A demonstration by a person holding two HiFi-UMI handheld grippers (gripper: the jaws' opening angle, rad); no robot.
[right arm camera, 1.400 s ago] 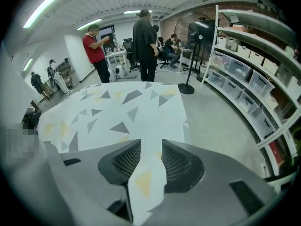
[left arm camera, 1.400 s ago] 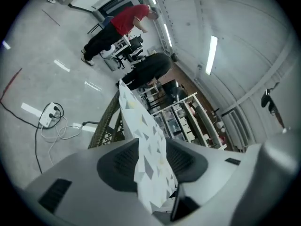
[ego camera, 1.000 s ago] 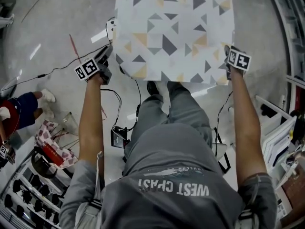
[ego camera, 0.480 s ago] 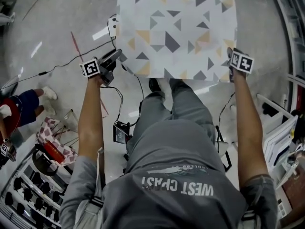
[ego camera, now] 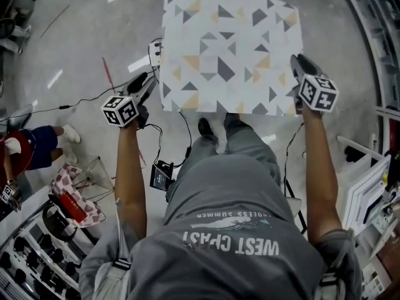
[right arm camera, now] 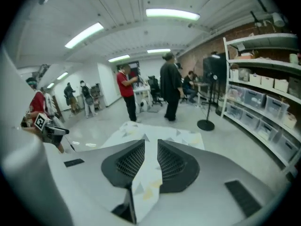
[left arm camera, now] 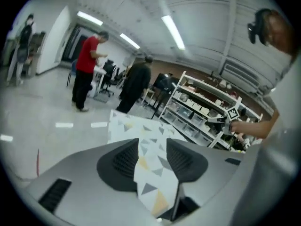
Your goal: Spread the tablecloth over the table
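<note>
Tablecloth (ego camera: 231, 49) was out flat ahead of the person, a near-square sheet, white with grey, dark and tan triangles. It looked smooth, with no big folds showing in the head view. No bench showed anywhere. Whatever sat under the cloth was hidden, and only floor (ego camera: 75, 42) showed round its edges.

Left claw (ego camera: 149, 83) was at the near left corner and right claw (ego camera: 300, 65) at the near right corner. The near edge ran straight across between them, and the rest of the cloth lay forward of both claws, away from the person. The sheet was about as wide as deep, so it had no real long axis. Neither hand was nearer; both sat level on that same edge, arms out.

In the left gripper view a bunched strip of patterned cloth ran between the jaws and filled the gap, with the jaws closing on it, so it was clamped. The right gripper view showed the same thing: a thin fold of cloth pinched in a narrow gap, jaws closing, clamped.

Judgement: the next move turns on that near edge staying square to the person. Both corners need to go together, or the cloth would skew or wrinkle. A thin fabric like this would probably billow and drag.
</note>
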